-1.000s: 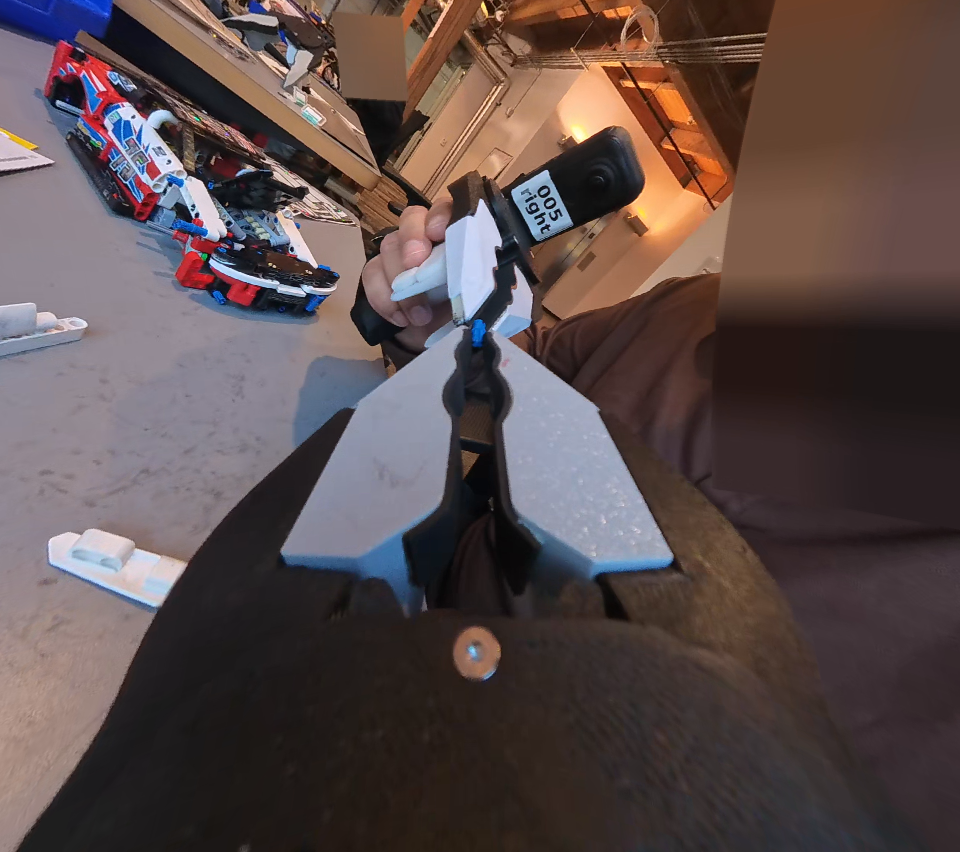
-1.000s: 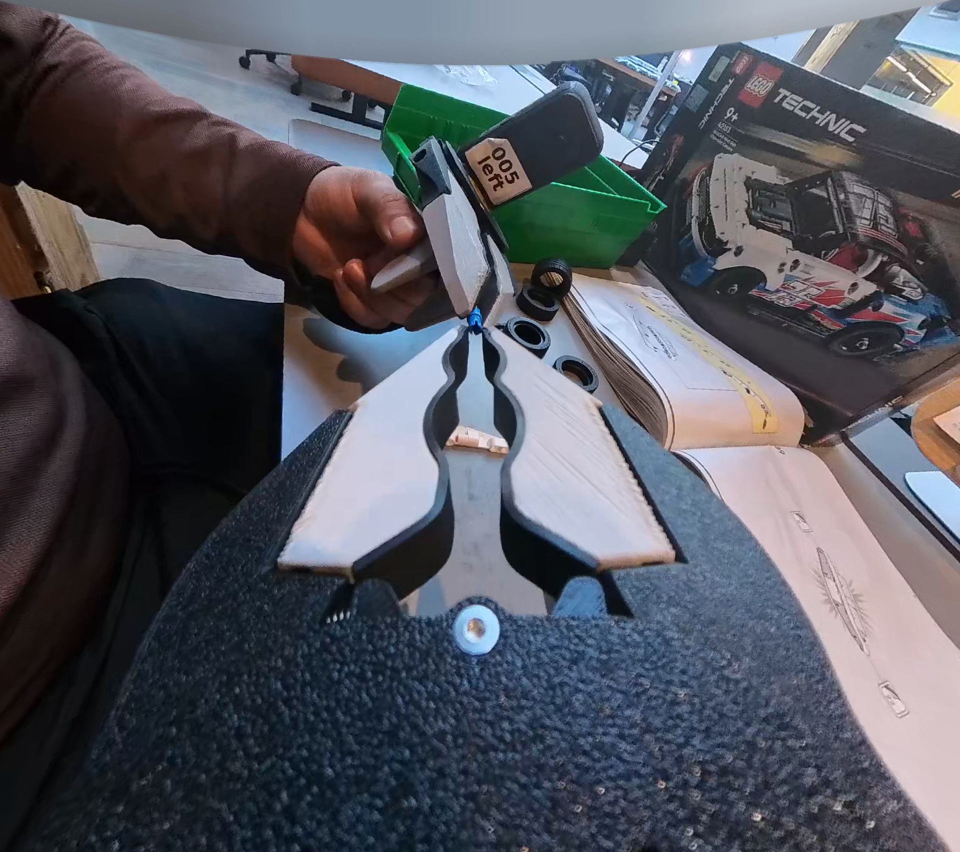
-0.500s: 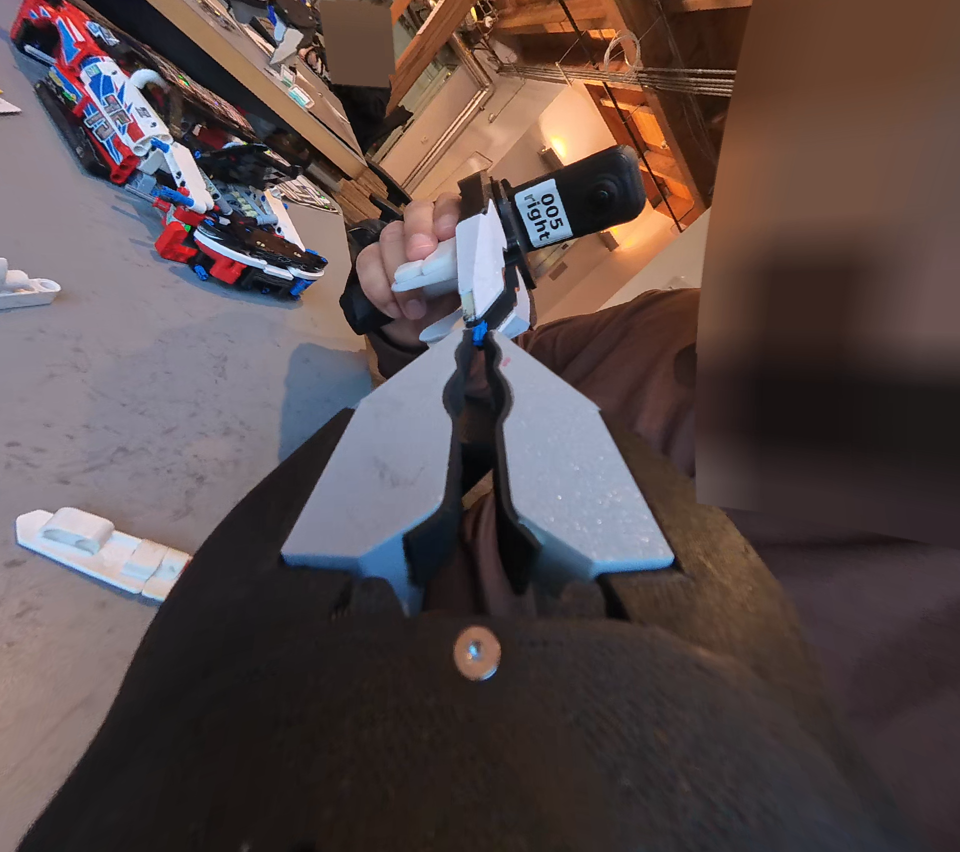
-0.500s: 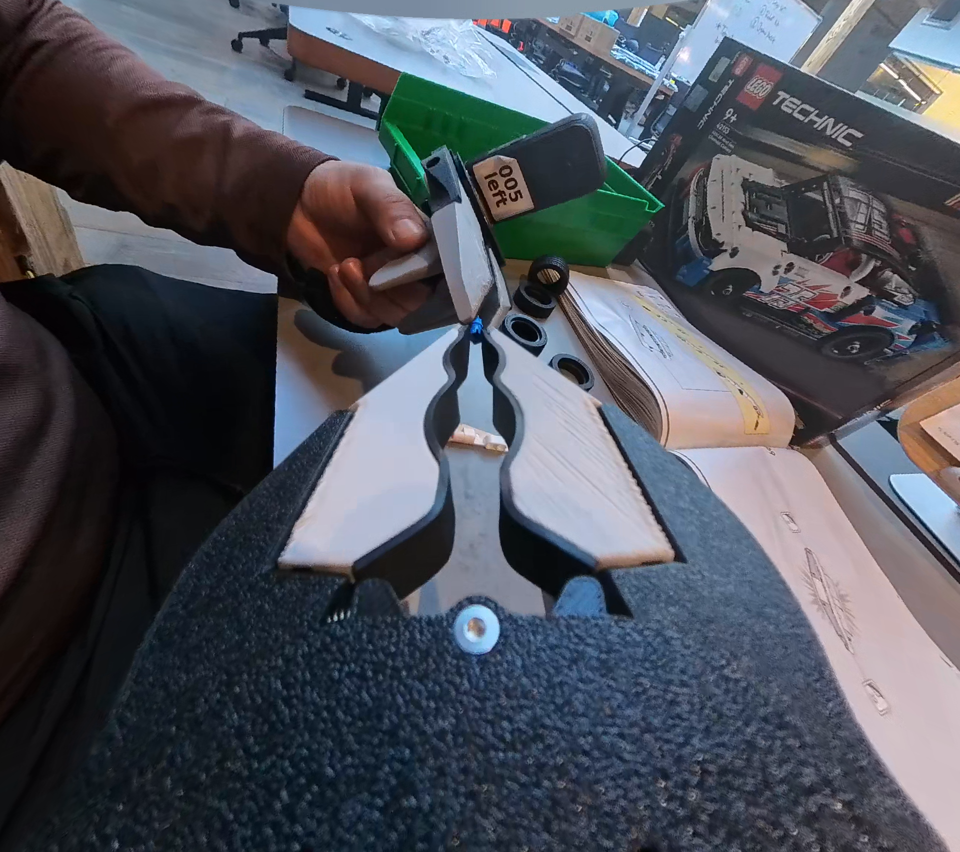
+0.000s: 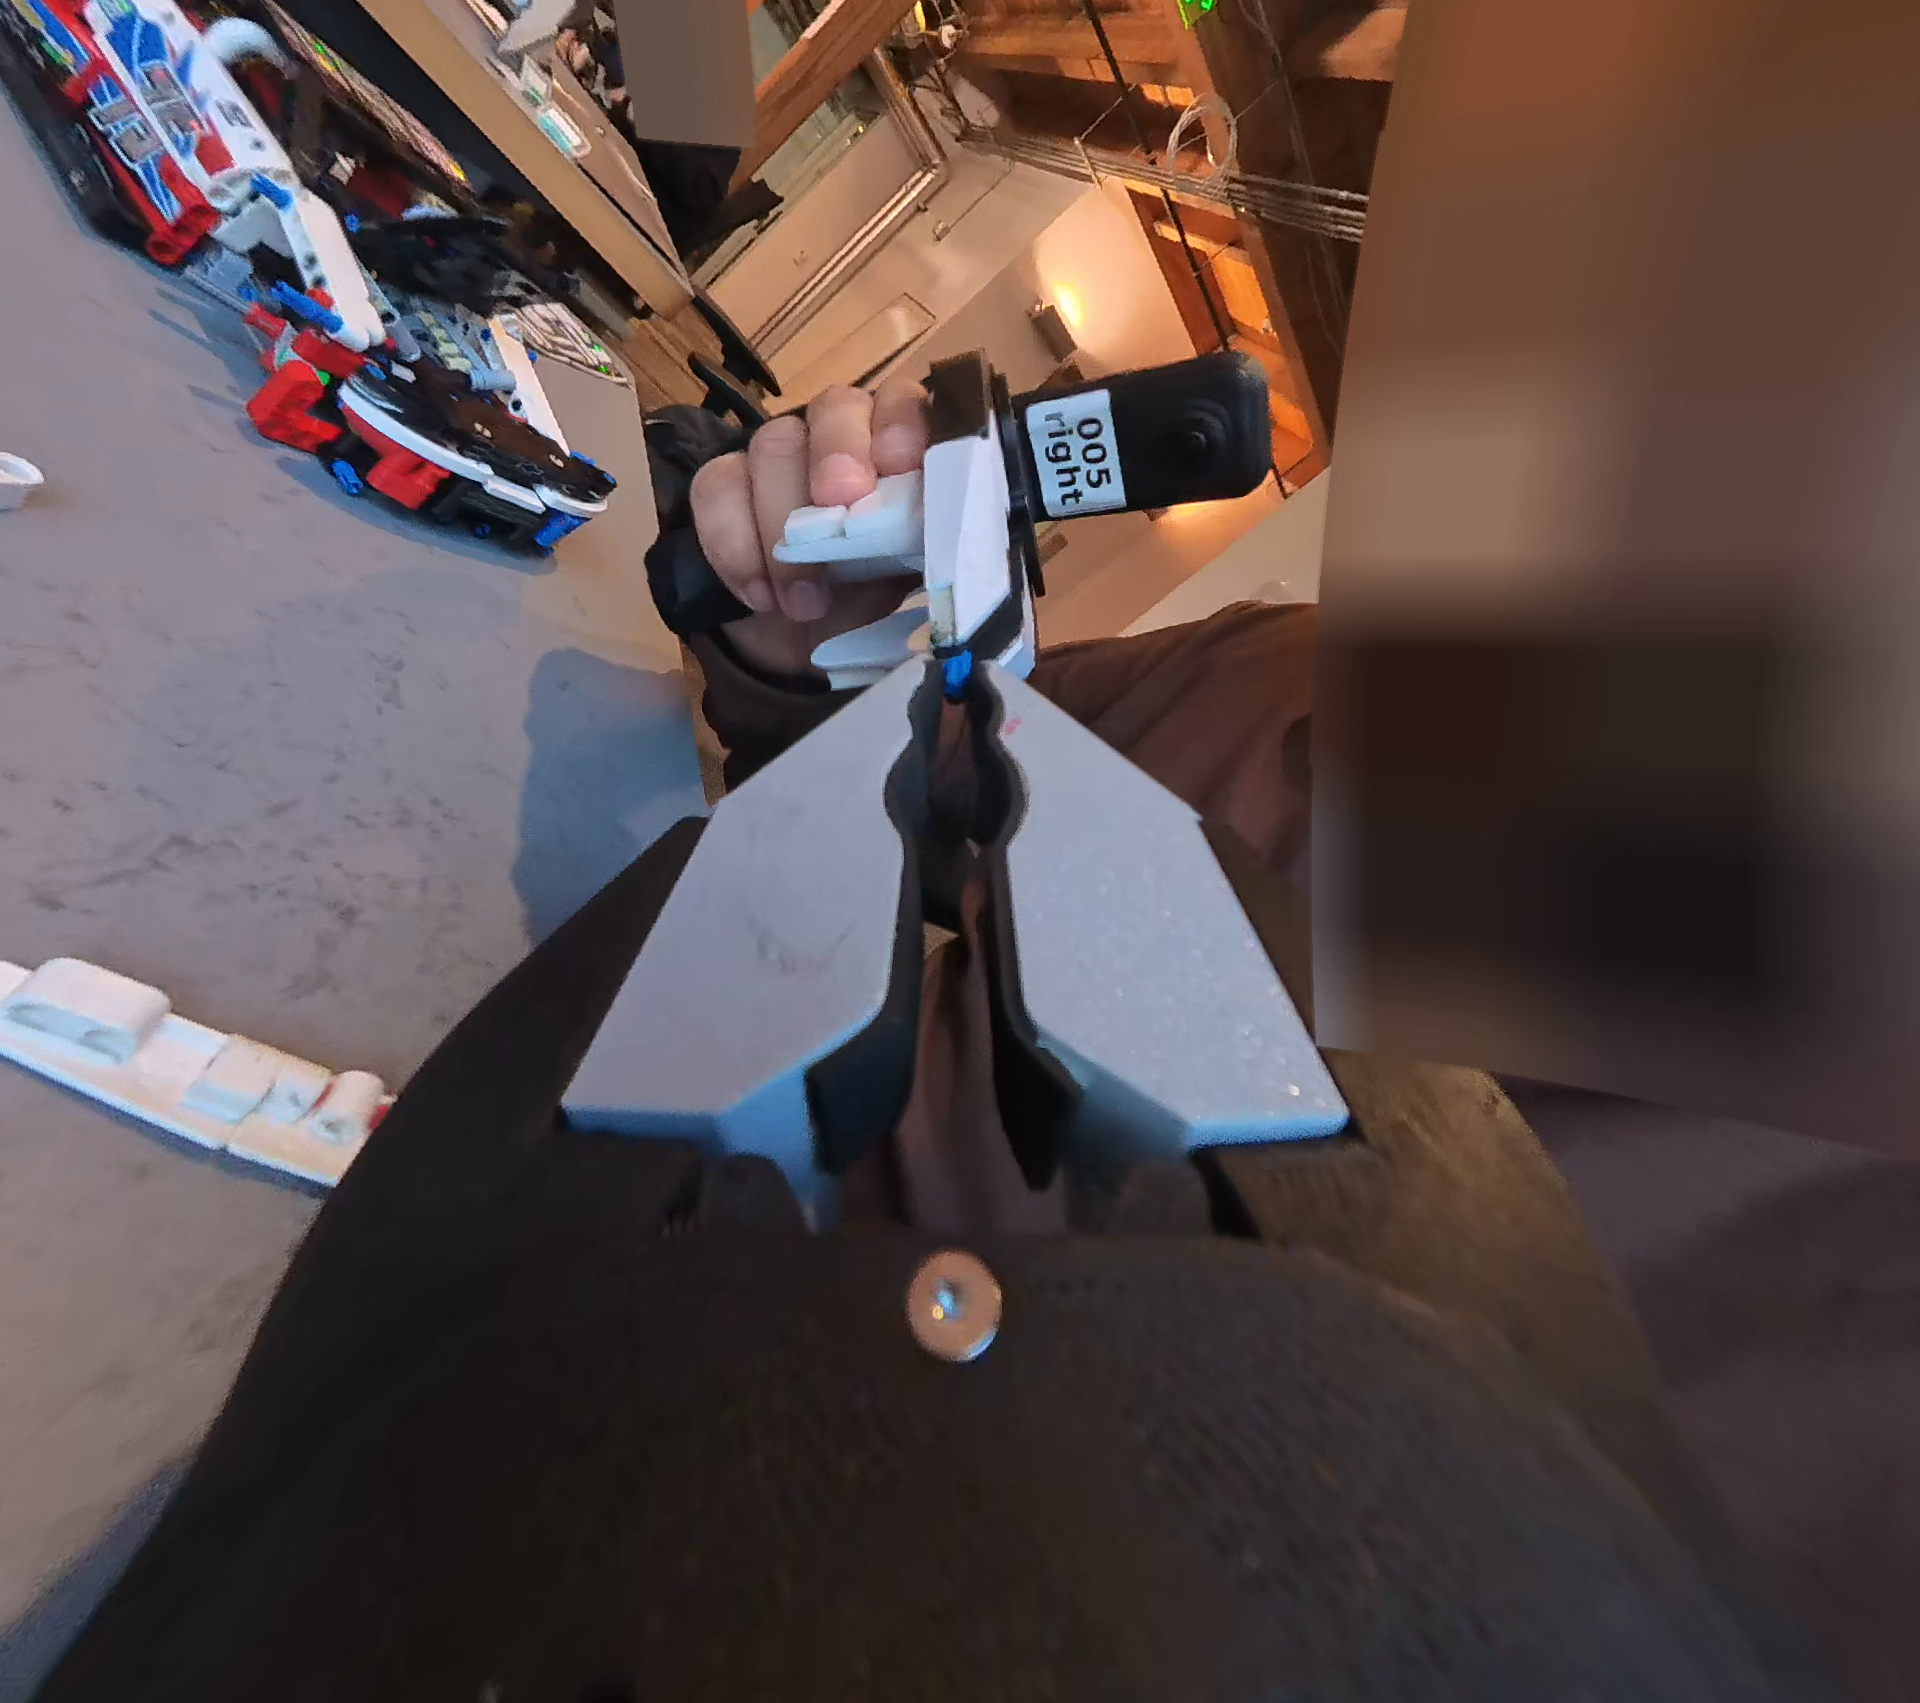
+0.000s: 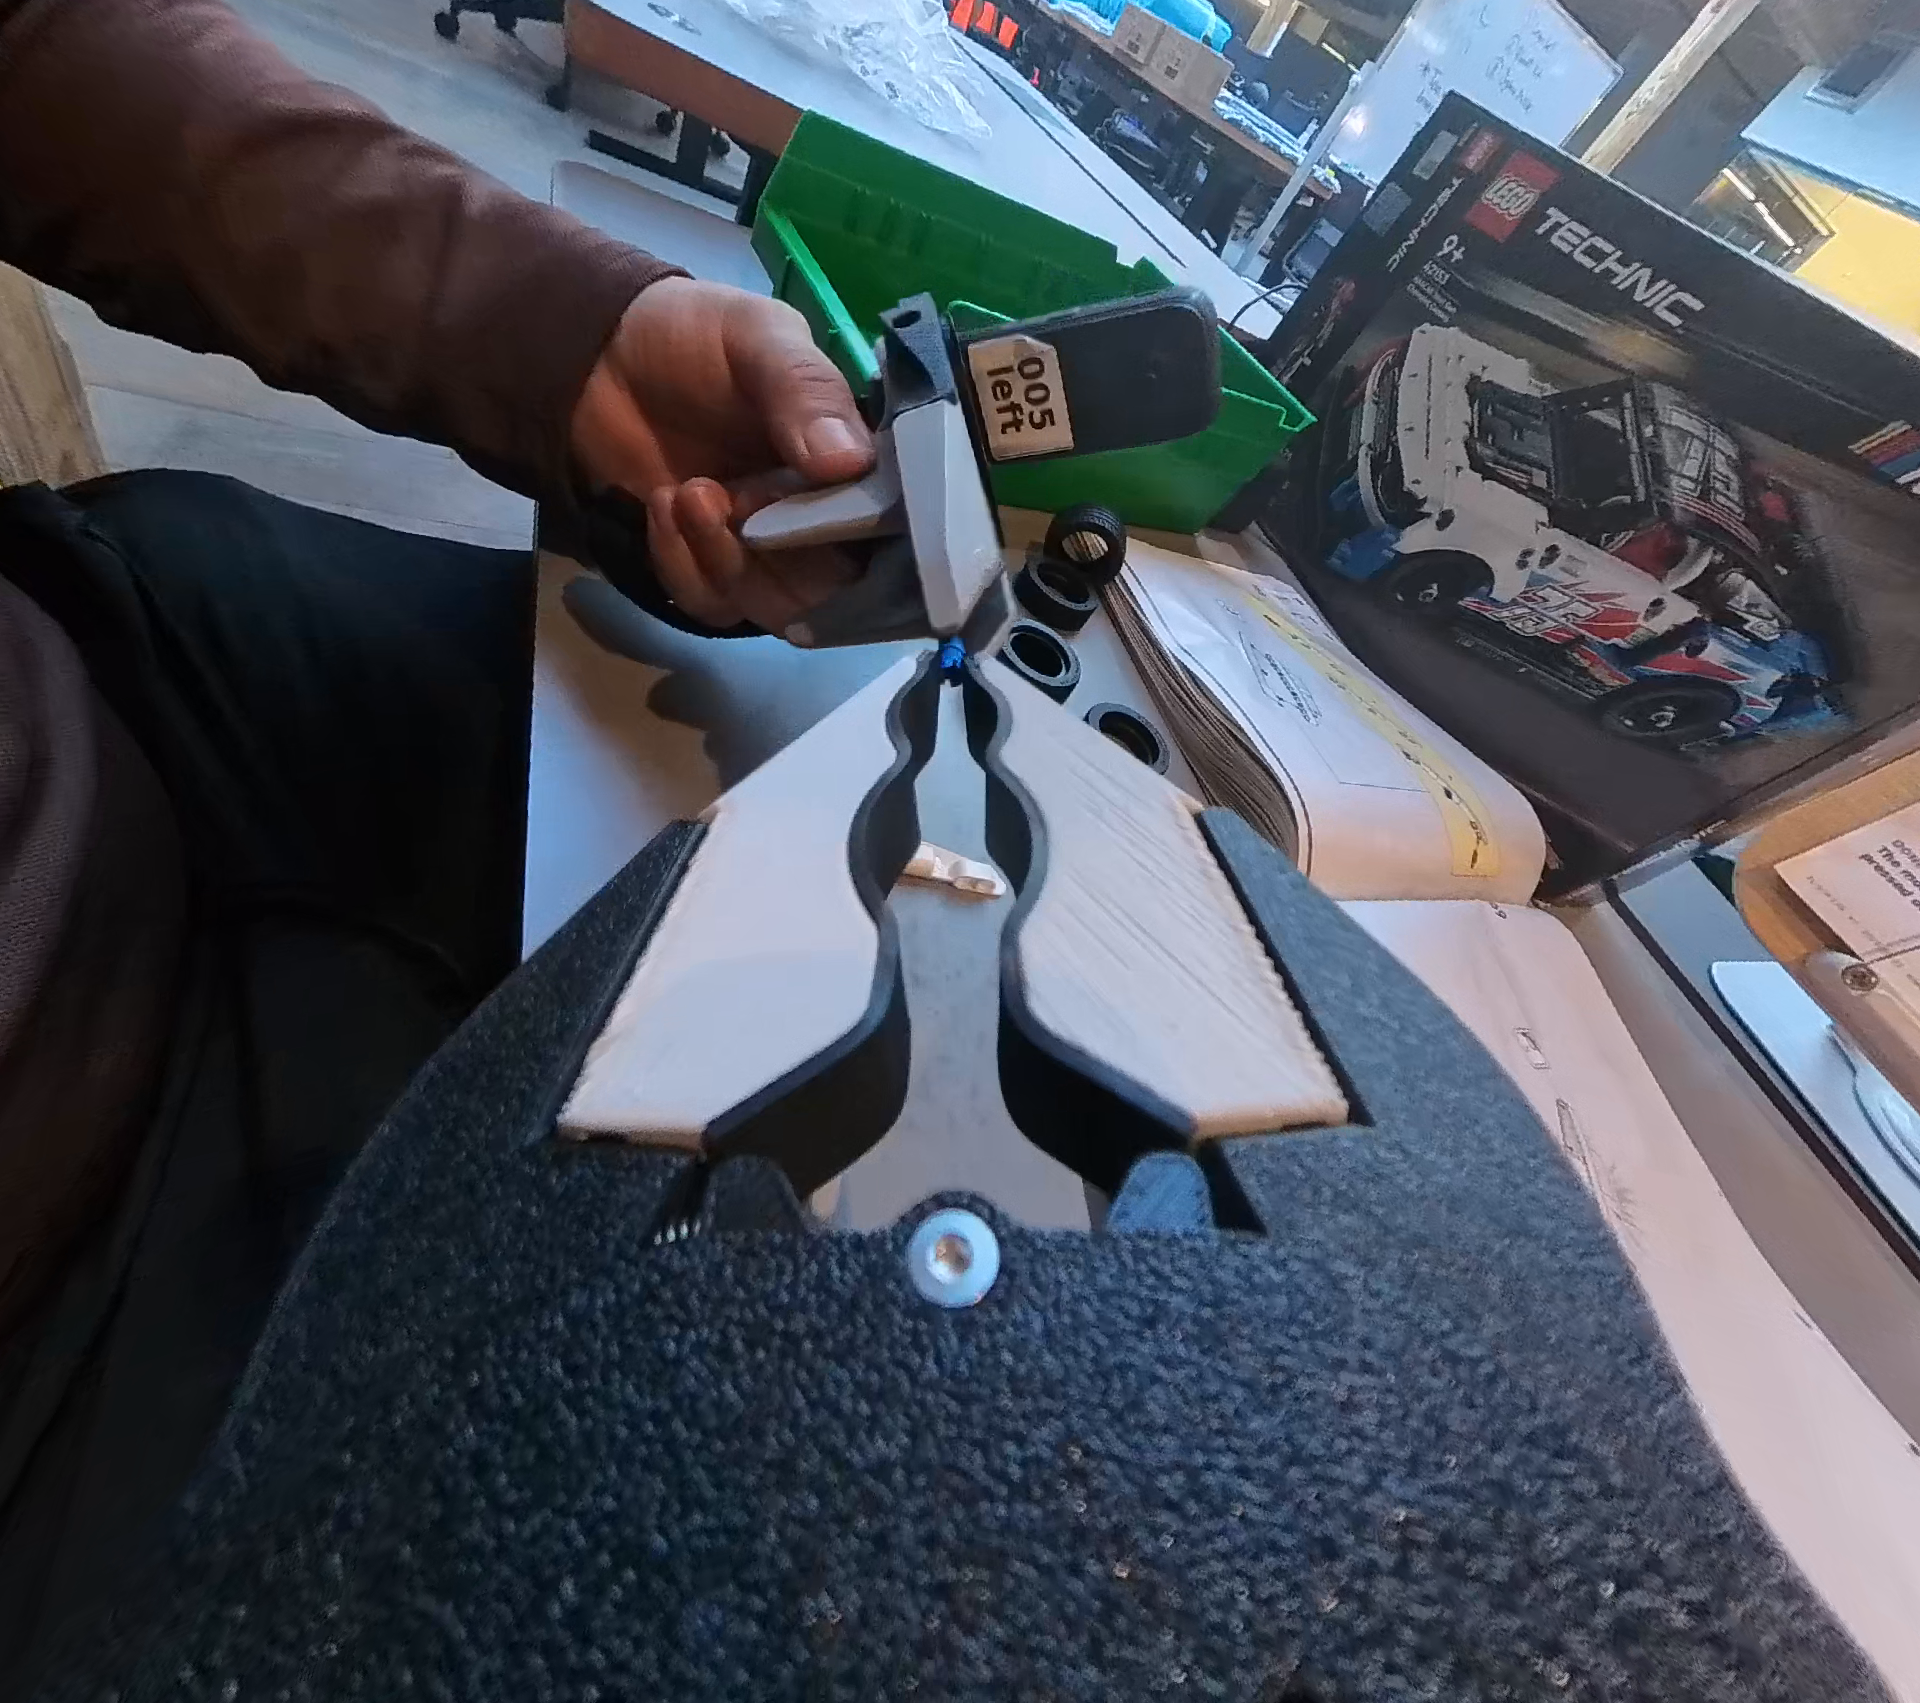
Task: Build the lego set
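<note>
- Your two tongs meet tip to tip in the air above the table edge, with one small blue pin (image 5: 954, 668) caught between them.
- Your left gripper (image 5: 953, 689) has its jaws pressed almost together on the near end of the pin; in the right wrist view the same tool (image 6: 961, 637) comes in from above, its tips on the pin.
- Your right gripper (image 6: 948, 666) pinches the pin from the other end; in the left wrist view it (image 5: 951, 637) sits straight ahead of the left tips, touching the blue part. Which tool carries the load cannot be told.
- The pin is a tiny, stiff plastic piece, judged very light and smooth. It should slip or flick away if either squeeze eases unevenly, so keep one firm pinch across its middle before the other lets go.
- The part-built red, white and blue car (image 5: 312, 282) lies well off to the left of your left tips, on the grey table (image 5: 260, 718).
- Loose black tyres (image 6: 1049, 645) rest just beyond your right tips, beside the open instruction book (image 6: 1299, 718), with the set's box (image 6: 1610, 458) and a green bin (image 6: 935, 240) farther back.
- A small white piece (image 6: 951, 869) lies on the table beneath your right jaws.
</note>
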The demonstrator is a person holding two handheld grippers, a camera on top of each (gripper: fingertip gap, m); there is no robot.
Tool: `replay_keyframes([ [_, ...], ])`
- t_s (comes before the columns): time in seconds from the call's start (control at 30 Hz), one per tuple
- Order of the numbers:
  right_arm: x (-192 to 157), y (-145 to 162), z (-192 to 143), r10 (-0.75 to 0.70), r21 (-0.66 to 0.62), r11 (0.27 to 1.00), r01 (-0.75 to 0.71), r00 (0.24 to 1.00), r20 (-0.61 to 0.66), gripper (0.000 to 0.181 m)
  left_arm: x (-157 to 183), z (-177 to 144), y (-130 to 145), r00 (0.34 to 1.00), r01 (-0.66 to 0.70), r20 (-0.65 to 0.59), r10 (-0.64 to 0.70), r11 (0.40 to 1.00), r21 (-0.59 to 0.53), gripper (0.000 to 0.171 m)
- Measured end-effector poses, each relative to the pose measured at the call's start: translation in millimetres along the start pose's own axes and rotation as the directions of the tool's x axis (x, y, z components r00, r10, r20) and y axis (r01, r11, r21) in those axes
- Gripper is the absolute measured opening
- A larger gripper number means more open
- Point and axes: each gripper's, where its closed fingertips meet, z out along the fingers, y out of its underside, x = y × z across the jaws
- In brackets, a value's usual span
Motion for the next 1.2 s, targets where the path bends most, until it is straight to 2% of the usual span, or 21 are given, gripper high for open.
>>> replay_keyframes([
  [0.07, -0.3, 0.5, -0.3, -0.003, -0.006, 1.000, 0.003, 1.000, 0.000, 0.004, -1.2, -4.2, -4.4, 1.000, -0.010, 0.017, 0.009, 1.000, 0.026, 0.001],
  [0.3, -1.2, 2.3, 0.2, -0.009, -0.016, 1.000, 0.009, 1.000, 0.001, 0.004, -2.0, -4.9, -0.8, 0.999, -0.022, 0.038, 0.023, 1.000, -0.011, 0.000],
  [0.47, -1.6, 2.4, 0.4, -0.010, -0.015, 1.000, 0.010, 1.000, 0.002, 0.004, -3.1, -3.8, 3.4, 0.999, -0.013, 0.041, 0.015, 0.999, -0.038, 0.007],
  [0.53, -2.3, 2.1, 0.6, -0.012, -0.013, 1.000, 0.012, 1.000, 0.005, 0.004, -2.7, -2.5, 4.7, 0.999, -0.021, 0.037, 0.023, 0.999, -0.044, 0.001],
  [0.8, -1.6, 1.8, 0.9, 0.016, 0.001, 1.000, -0.016, 1.000, 0.010, 0.005, -4.3, -2.5, 4.3, 0.995, -0.062, 0.075, 0.066, 0.997, -0.048, 0.001],
  [1.2, -1.6, 2.9, 2.6, 0.028, -0.001, 1.000, -0.028, 1.000, 0.012, 0.006, -4.7, -0.8, 5.0, 0.996, -0.059, 0.065, 0.062, 0.997, -0.046, 0.000],
])
